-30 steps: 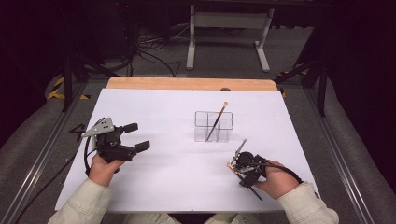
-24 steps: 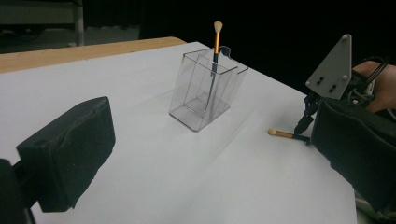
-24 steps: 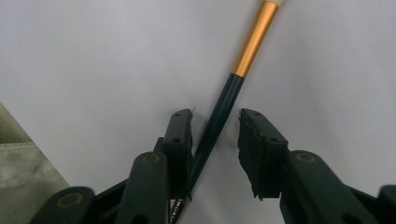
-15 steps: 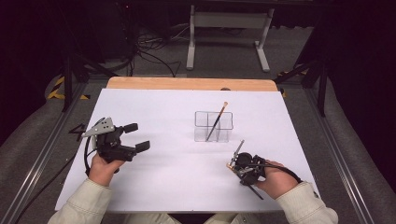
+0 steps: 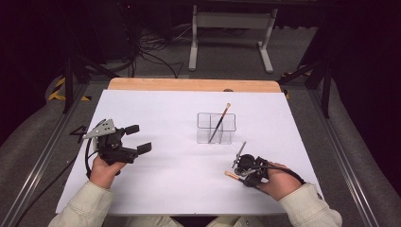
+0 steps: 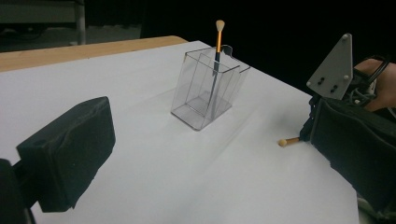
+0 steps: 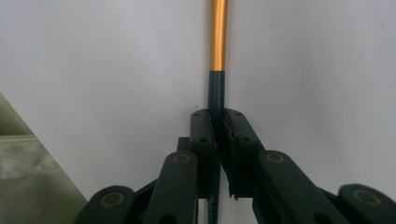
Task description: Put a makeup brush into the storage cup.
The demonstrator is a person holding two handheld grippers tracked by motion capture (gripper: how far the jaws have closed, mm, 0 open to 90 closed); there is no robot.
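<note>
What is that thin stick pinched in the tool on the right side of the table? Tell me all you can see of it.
It looks like a slim brush. Its handle is dark where the right gripper has just closed its jaws on it, then turns to shiny orange-gold metal further along. In the left gripper view a small pale tip pokes out beside the gripper, low over the white table. It lies nearly flat, apart from the clear holder where a similar brush stands.

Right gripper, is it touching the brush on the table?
Touching. In the right gripper view, the right gripper's jaws are shut on the brush's dark handle, pads pressed against both sides.
</note>
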